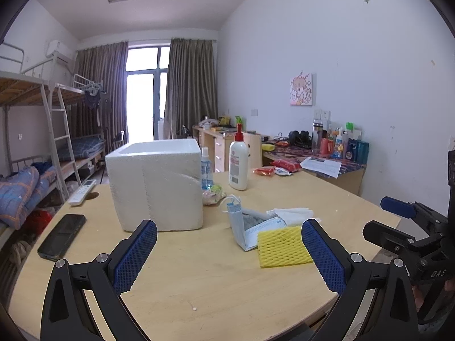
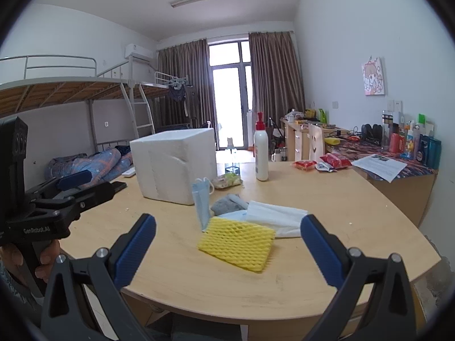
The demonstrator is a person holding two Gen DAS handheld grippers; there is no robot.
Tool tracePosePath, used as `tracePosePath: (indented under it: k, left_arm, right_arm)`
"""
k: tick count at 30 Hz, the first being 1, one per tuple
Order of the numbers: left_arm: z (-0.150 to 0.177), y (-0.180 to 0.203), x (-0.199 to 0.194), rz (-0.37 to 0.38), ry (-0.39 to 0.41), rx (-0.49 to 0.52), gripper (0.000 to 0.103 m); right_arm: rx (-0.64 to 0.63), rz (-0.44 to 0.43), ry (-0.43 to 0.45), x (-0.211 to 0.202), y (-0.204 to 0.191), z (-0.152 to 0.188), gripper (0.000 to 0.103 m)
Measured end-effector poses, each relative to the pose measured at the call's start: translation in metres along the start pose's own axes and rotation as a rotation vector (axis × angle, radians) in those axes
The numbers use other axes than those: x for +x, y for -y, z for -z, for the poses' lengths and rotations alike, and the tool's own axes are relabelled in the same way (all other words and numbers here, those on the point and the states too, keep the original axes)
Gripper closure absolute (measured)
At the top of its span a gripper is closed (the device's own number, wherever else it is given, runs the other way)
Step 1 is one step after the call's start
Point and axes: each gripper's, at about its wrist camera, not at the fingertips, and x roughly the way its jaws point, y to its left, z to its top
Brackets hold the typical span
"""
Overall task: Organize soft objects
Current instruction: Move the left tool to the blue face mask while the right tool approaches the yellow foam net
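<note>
A: How many soft things are counted on the table [image 1: 216, 278]?

B: Four are seen in a small heap right of centre in the left view: one yellow foam net [image 1: 284, 246], one blue mask [image 1: 241, 227] propped half upright, one grey sock [image 2: 227, 205] partly hidden under the mask, and one white tissue [image 1: 294, 214]. The net lies nearest the camera, overlapping the mask's lower edge. Whether more is buried under the tissue cannot be told.

A: And the tools?

B: Two. The left gripper [image 1: 229, 251] is held with its jaws wide apart and nothing between them; in its own view its right finger overlaps the net's right edge. The right gripper [image 2: 227, 251] is likewise spread and empty, with the net framed between its fingers at lower centre.

A: What else is counted?

B: One white foam box [image 1: 157, 183], open-topped, left of centre. Behind it, one spray bottle [image 1: 206, 167] and one lotion bottle [image 1: 238, 162]. One crumpled wrapper [image 1: 212, 194] lies just beside the box's right corner. One phone [image 1: 62, 236] and one remote [image 1: 82, 191] are seen at the left edge.

A: Is anything in the way?

B: Bare tabletop is seen between the heap and the box.
</note>
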Motion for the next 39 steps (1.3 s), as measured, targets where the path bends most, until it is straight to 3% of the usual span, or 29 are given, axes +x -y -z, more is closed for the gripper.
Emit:
tracePosePath:
  k: [27,39]
  left_arm:
    - [0.012,-0.005,0.099,0.066,-0.234,-0.066,0.001]
    - [0.006,-0.002,0.143,0.037,-0.307,-0.061,0.004]
  right_arm:
    - [0.082,-0.061,-0.157,0.061,0.031,0.022,0.000]
    - [0.110,-0.054,-0.176,0.077,0.046,0.023,0.000]
